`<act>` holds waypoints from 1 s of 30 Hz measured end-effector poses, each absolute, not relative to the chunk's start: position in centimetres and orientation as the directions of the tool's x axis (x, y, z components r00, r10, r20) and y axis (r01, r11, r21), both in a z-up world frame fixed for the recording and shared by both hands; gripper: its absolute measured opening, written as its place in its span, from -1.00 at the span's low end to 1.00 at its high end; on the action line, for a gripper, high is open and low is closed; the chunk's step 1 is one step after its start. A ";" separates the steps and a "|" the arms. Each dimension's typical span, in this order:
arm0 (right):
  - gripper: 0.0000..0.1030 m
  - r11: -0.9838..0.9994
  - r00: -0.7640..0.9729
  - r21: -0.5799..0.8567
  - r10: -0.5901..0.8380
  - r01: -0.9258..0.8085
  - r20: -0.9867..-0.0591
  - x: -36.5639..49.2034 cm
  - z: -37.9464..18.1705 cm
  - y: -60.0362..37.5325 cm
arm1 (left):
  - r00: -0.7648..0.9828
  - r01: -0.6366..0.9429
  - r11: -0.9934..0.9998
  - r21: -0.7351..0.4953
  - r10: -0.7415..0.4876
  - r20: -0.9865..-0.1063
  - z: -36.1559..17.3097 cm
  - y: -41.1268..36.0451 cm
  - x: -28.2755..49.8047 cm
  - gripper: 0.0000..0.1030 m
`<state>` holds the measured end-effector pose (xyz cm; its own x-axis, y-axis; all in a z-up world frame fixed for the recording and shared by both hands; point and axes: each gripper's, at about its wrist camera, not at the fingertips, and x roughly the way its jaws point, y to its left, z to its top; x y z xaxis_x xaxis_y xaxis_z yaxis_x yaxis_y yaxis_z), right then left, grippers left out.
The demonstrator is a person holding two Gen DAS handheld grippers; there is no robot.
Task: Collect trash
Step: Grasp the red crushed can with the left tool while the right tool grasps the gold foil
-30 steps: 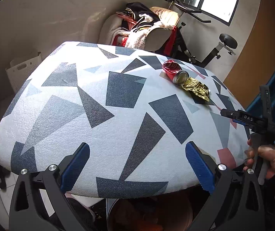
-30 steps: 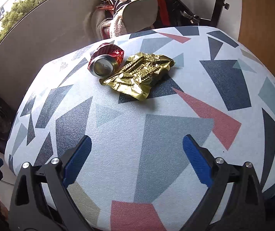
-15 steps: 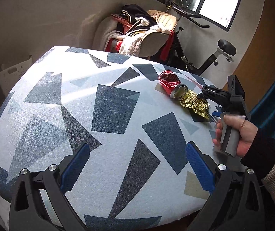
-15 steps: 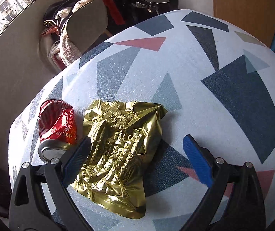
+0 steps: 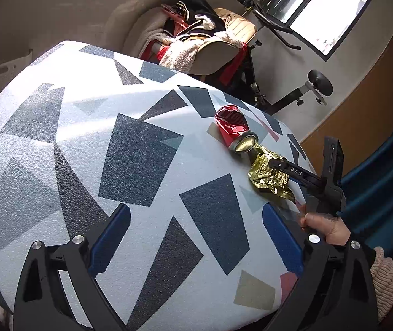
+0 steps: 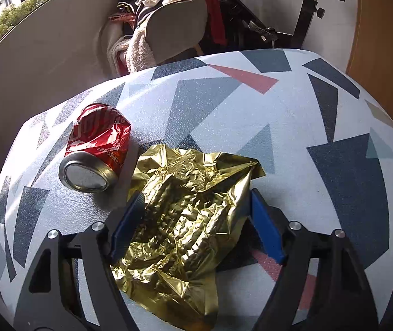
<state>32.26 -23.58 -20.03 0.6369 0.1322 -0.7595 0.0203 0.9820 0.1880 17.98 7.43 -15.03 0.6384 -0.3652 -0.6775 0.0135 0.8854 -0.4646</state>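
Observation:
A crumpled gold foil wrapper lies on the patterned table, with a crushed red can lying just left of it. My right gripper has its blue pads on both sides of the wrapper, partly closed around it, pads touching its edges. In the left wrist view the can and wrapper lie at the far right of the table, with the right gripper over the wrapper. My left gripper is open and empty above the near table.
A chair piled with clothes and towels stands behind the table. An exercise machine is beside it. A wooden panel and blue curtain are to the right. A white basket stands on the left.
My right gripper has moved forward over the wrapper and its jaws have narrowed around it. My left gripper has advanced further over the table.

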 end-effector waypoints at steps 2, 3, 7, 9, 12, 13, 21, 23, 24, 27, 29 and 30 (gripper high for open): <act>0.38 0.982 0.657 0.186 0.131 0.014 -0.743 31.5 -19.7 -24.5 | 0.624 0.012 0.868 -0.496 -0.394 -0.675 -15.3 6.9 19.8 0.69; 0.36 0.982 0.666 0.190 0.138 0.005 -0.733 31.1 -19.5 -24.9 | 0.618 0.011 0.859 -0.512 -0.408 -0.672 -15.4 6.6 20.7 0.67; 0.34 0.976 0.699 0.215 0.171 -0.025 -0.694 29.9 -18.9 -25.9 | 0.590 -0.005 0.807 -0.591 -0.475 -0.653 -16.1 5.2 25.2 0.42; 0.33 0.973 0.720 0.230 0.181 -0.030 -0.671 29.4 -18.7 -26.4 | 0.576 -0.023 0.768 -0.640 -0.513 -0.636 -16.8 4.7 27.7 0.33; 0.34 0.965 0.741 0.262 0.188 -0.017 -0.645 29.0 -18.8 -27.0 | 0.548 -0.080 0.744 -0.663 -0.523 -0.653 -18.0 4.0 31.4 0.19; 0.34 0.962 0.741 0.272 0.192 -0.014 -0.643 28.9 -18.9 -27.2 | 0.542 -0.095 0.734 -0.672 -0.528 -0.654 -18.3 3.9 32.5 0.16; 0.34 0.953 0.742 0.304 0.208 -0.007 -0.638 29.0 -19.3 -27.7 | 0.543 -0.150 0.634 -0.759 -0.589 -0.599 -21.4 3.0 38.2 0.00; 0.34 0.949 0.739 0.315 0.216 -0.006 -0.638 29.0 -19.4 -27.8 | 0.540 -0.178 0.622 -0.762 -0.586 -0.604 -22.3 2.9 39.1 -0.02; 0.34 0.948 0.737 0.318 0.218 -0.005 -0.639 29.1 -19.4 -27.9 | 0.536 -0.190 0.624 -0.758 -0.581 -0.613 -22.8 2.9 39.4 -0.02; 0.34 0.945 0.730 0.328 0.225 -0.002 -0.645 29.3 -19.7 -28.0 | 0.530 -0.188 0.632 -0.752 -0.580 -0.619 -23.3 2.4 40.3 -0.05; 0.34 0.943 0.728 0.334 0.228 0.002 -0.647 29.4 -19.8 -28.0 | 0.525 -0.175 0.633 -0.754 -0.588 -0.616 -23.4 2.1 40.7 -0.06; 0.34 0.941 0.726 0.338 0.232 0.000 -0.647 29.4 -19.8 -28.1 | 0.520 -0.174 0.630 -0.757 -0.593 -0.614 -23.5 1.9 40.9 -0.06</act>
<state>29.40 -28.08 -19.82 0.7260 0.2321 -0.6473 0.0004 0.9412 0.3379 40.86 1.93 -23.48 0.5201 -0.5934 -0.6143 -0.1744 0.6303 -0.7565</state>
